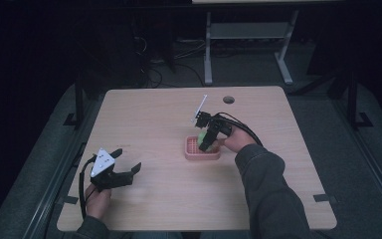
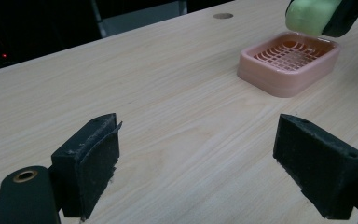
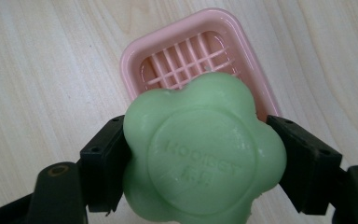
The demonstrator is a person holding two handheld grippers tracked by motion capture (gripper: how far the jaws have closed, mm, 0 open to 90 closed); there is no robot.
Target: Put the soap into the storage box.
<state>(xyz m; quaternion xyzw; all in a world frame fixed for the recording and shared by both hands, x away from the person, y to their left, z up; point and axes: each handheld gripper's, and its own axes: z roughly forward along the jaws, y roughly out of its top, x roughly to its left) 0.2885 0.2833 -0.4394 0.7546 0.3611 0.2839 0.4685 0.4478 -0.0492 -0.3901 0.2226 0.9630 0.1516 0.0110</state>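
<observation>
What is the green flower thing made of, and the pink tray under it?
The green flower thing looks like a bar of soap: waxy, matte, with letters pressed into its face and soft rounded lobes. The pink tray seems to be moulded plastic, smooth with a slight sheen and a grid of slats. The right gripper holds the soap.

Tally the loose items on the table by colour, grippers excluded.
Green: 1, the soap, clamped in the right gripper above the dish.
Pink: 1, the soap dish, on the table.
Total: 2
</observation>
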